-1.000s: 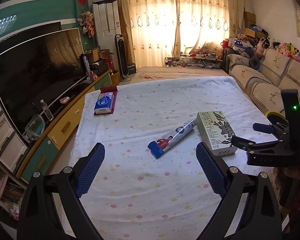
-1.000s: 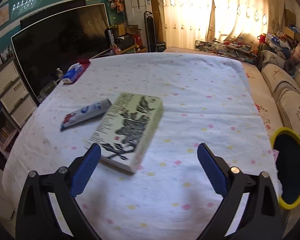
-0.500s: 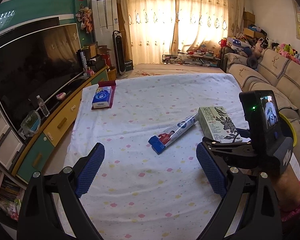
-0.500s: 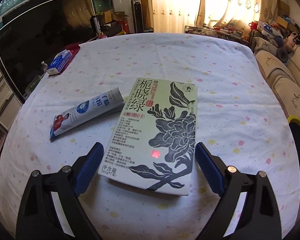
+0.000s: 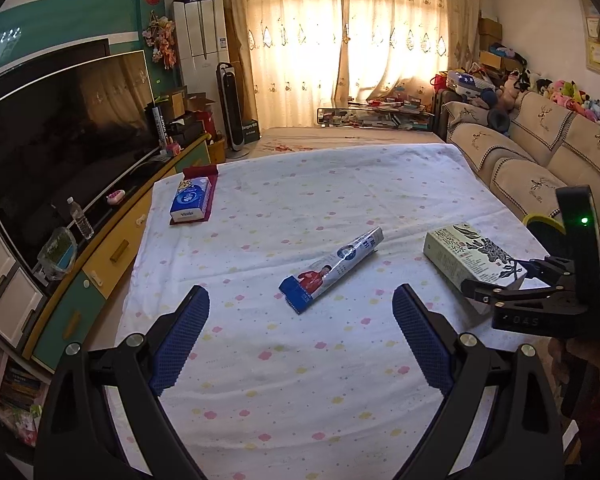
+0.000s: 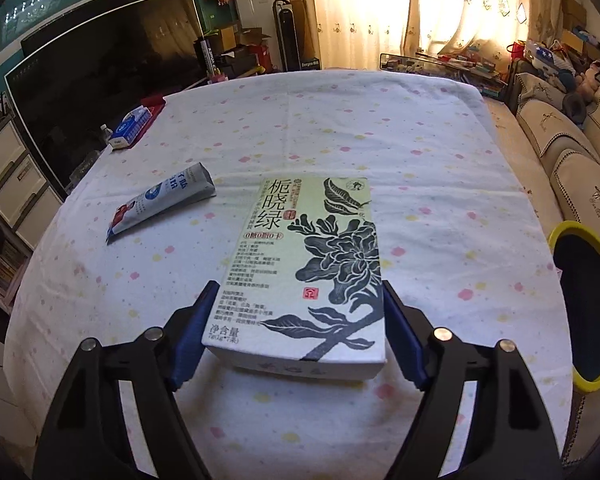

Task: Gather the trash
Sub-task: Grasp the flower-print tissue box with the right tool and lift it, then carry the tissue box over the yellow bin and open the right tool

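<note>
A pale green box with a black flower print (image 6: 308,264) lies on the spotted white tablecloth (image 6: 340,128). My right gripper (image 6: 296,332) is shut on the box's near end, a blue pad against each side. The box (image 5: 470,254) and the right gripper (image 5: 500,286) show at the right of the left wrist view. A blue and silver tube wrapper (image 5: 332,270) lies mid-table, also in the right wrist view (image 6: 160,200). My left gripper (image 5: 300,344) is open and empty, near the front of the table, short of the wrapper.
A blue tissue pack (image 5: 191,198) on a red mat sits at the far left corner. A yellow-rimmed bin (image 6: 584,304) stands off the table's right side. A TV (image 5: 60,128) and cabinet run along the left; a sofa (image 5: 540,160) on the right.
My right gripper moved forward and closed its pads onto the near end of the green box. The left gripper's view shifted slightly; it stays open.
</note>
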`<action>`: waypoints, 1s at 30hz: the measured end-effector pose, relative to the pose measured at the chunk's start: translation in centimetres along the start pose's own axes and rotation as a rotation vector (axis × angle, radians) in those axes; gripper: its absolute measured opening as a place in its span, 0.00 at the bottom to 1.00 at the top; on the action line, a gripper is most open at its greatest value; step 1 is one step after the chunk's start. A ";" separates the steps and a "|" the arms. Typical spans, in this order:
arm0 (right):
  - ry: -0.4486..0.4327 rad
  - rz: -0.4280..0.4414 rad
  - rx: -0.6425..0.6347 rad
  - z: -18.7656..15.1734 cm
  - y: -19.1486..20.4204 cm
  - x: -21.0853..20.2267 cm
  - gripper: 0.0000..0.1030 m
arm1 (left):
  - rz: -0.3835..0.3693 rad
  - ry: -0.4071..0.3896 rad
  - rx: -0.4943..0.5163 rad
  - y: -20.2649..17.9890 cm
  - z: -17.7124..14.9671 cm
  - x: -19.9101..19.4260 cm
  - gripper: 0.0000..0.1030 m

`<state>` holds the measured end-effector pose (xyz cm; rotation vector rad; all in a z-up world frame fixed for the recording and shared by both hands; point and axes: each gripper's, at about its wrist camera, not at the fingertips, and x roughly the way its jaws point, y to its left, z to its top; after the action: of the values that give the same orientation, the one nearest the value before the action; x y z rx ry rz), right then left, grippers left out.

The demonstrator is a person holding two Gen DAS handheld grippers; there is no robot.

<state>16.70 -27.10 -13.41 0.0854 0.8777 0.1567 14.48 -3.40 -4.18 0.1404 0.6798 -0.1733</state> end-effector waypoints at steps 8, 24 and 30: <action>-0.042 0.035 0.032 -0.6 -3.7 -4.7 0.69 | -0.022 0.001 0.032 -1.9 0.6 0.4 0.89; -0.174 -0.040 0.097 0.2 -10.2 -12.1 0.69 | -0.038 0.004 0.064 -3.5 1.1 0.9 0.89; -0.144 -0.243 0.280 -1.2 -19.4 -11.3 0.69 | -0.045 0.016 0.063 -3.8 1.1 1.5 0.89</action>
<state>10.68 -48.16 -8.31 0.2470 0.7553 -0.1990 15.51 -7.44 -4.55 0.1876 0.6939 -0.2369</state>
